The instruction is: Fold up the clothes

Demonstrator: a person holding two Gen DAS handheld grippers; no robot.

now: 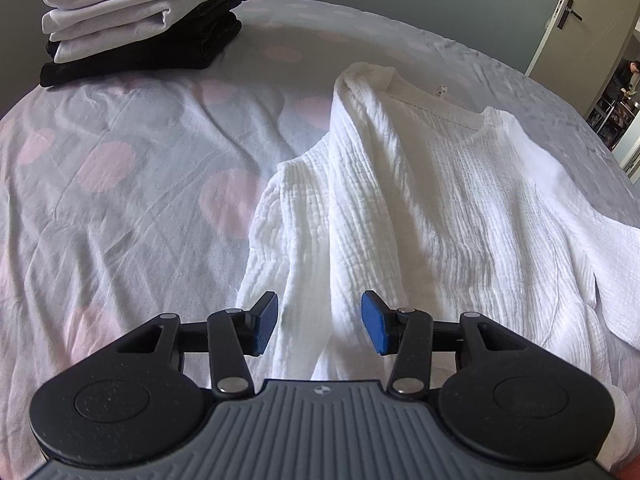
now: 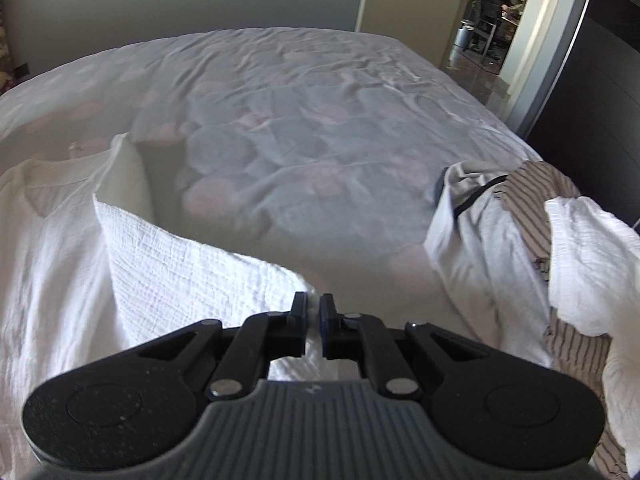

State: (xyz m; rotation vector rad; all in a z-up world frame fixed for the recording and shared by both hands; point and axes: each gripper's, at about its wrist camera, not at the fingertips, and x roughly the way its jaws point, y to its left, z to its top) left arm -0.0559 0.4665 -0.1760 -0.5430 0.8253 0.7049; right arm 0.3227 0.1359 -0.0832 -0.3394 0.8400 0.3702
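Note:
A white crinkled shirt [image 1: 420, 208] lies on the bed, collar toward the far side, with its left side folded in over the body. My left gripper [image 1: 320, 320] hovers over the shirt's near hem, open, blue pads apart with a ridge of cloth below them but not pinched. In the right wrist view my right gripper [image 2: 314, 308] is shut on the edge of the white shirt's sleeve [image 2: 192, 276], which is lifted and stretched off the bed toward the shirt body [image 2: 48, 248] at the left.
A stack of folded white and black clothes [image 1: 140, 20] sits at the bed's far left corner. A heap of unfolded clothes [image 2: 532, 240], grey, striped and white, lies at the bed's right edge. The polka-dot bedsheet [image 2: 300, 128] spreads between. A doorway [image 2: 492, 16] stands beyond, with a person in it.

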